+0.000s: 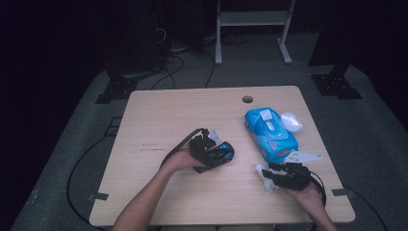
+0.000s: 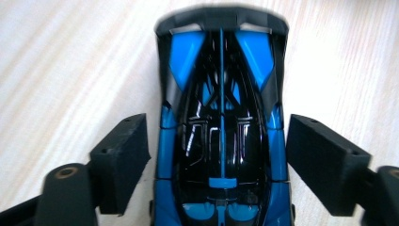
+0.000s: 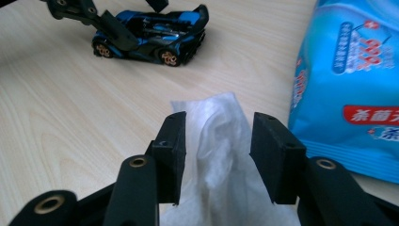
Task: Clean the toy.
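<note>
Your left gripper (image 1: 222, 153) straddles the toy car (image 1: 219, 151), which stands on its wheels near the middle of the tabletop (image 1: 159, 120). In the left gripper view the jaws flank the car's (image 2: 221, 136) body with a thin gap showing on each side; they bracket it and do not clamp it. Your right gripper (image 1: 267, 174) lies near the right part of the near edge, jaws spread apart, with the white wipe (image 1: 263, 174) between them. In the right gripper view the wipe (image 3: 221, 155) rises loosely between the pads (image 3: 275, 155) and is not pinched.

Progress, as judged: a wipe is out of the wipe pack (image 1: 269, 134) and the car is on the tabletop, and neither is gripped. Wiping the car appears not yet begun; both grips must be made first.

Materials: the car is hard glossy plastic, black with bright blue panels, low and wedge-shaped, with gold-coloured wheels (image 3: 168, 57). The wipe is thin, soft, crumpled and slightly translucent. The pack, towards the right edge, is a pillowy blue film pouch with a flip lid (image 1: 267, 121). The tabletop is pale, matte wood-grain laminate with rounded corners and a cable hole (image 1: 247, 99) near the far edge.
</note>
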